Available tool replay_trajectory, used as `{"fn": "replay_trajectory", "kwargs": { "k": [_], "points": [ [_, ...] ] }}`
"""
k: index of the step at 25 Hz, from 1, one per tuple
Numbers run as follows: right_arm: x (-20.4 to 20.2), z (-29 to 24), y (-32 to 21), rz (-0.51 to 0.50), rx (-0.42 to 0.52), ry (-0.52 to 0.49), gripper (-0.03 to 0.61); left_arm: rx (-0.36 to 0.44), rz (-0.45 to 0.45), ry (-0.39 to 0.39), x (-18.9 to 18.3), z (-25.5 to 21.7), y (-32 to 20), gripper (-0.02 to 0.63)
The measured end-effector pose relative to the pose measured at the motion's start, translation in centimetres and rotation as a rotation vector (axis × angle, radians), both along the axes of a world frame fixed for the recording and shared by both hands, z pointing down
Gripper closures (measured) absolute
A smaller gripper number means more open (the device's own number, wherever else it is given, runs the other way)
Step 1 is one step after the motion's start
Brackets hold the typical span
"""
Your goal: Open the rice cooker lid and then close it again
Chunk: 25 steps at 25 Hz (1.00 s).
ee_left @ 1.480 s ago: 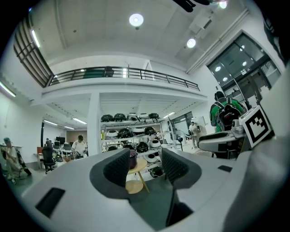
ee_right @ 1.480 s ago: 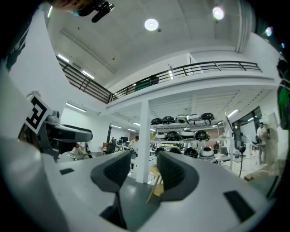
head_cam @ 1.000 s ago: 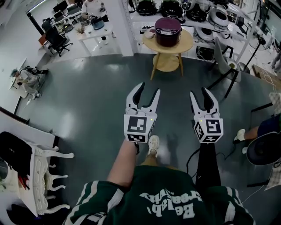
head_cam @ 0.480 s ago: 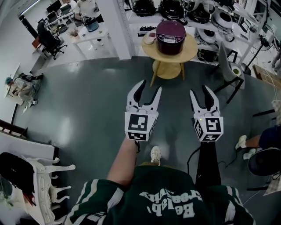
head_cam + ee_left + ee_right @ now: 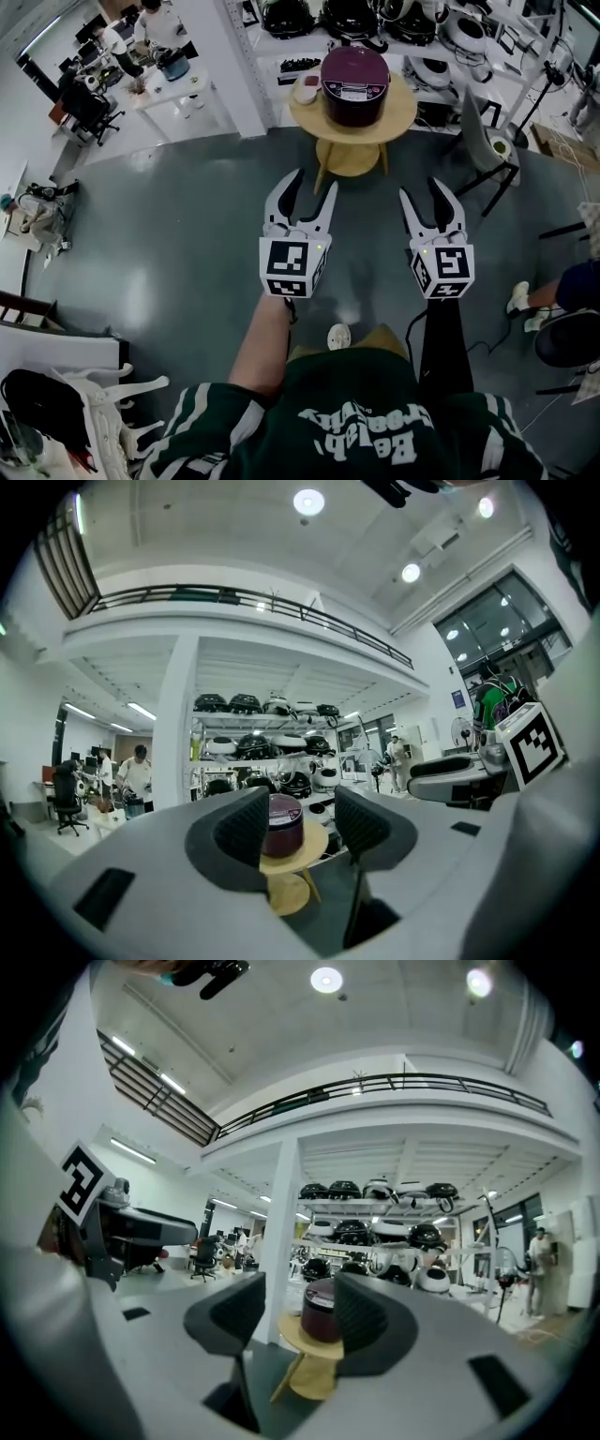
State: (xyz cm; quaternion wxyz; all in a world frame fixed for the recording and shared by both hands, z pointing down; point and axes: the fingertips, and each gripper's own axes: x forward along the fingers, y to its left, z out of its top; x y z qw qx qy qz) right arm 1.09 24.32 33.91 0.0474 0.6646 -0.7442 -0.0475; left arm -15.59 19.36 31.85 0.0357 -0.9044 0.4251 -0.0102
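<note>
A dark maroon rice cooker (image 5: 354, 72) with its lid down stands on a round wooden side table (image 5: 309, 111) ahead of me. In the left gripper view the rice cooker (image 5: 283, 824) shows far off between the jaws. In the right gripper view the cooker (image 5: 320, 1321) is partly hidden by the right jaw. My left gripper (image 5: 299, 194) is open and empty, held level over the grey floor well short of the table. My right gripper (image 5: 427, 200) is beside it, also empty, with its jaws opening.
A small white bowl (image 5: 306, 93) sits on the side table left of the cooker. Shelves with more cookers (image 5: 347, 19) stand behind. A white pillar (image 5: 239, 56) is at the left, a chair (image 5: 483, 136) at the right, desks and seated people (image 5: 122, 37) at far left.
I have walked toward the side table; the rice cooker and table sit lower and larger in the head view. Both grippers keep their pose ahead of me.
</note>
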Motion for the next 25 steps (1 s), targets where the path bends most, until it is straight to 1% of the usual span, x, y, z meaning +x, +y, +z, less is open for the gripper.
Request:
{"fn": "replay_trajectory", "kwargs": {
  "k": [3, 7, 14, 19, 25],
  "points": [
    [0.1, 0.0, -0.9, 0.012, -0.006, -0.001, 0.342, -0.008, 0.003, 0.004, -0.2, 0.2, -1.0, 0.405],
    [0.6, -0.7, -2.7, 0.039, 0.014, 0.003, 0.327, -0.011, 0.013, 0.012, 0.3, 0.2, -2.9, 0.405],
    [1.6, -1.2, -6.4, 0.017, 0.033, 0.002, 0.319, 0.021, -0.001, 0.012, 1.1, -0.3, -6.3, 0.406],
    [1.9, 0.0, -10.2, -0.018, 0.036, 0.011, 0.324, 0.019, -0.010, -0.002, 1.9, 1.2, -9.6, 0.405],
    [3.1, 0.3, -15.3, -0.056, 0.040, 0.012, 0.321, 0.017, -0.016, -0.012, 3.8, 1.8, -14.2, 0.405]
  ]
}}
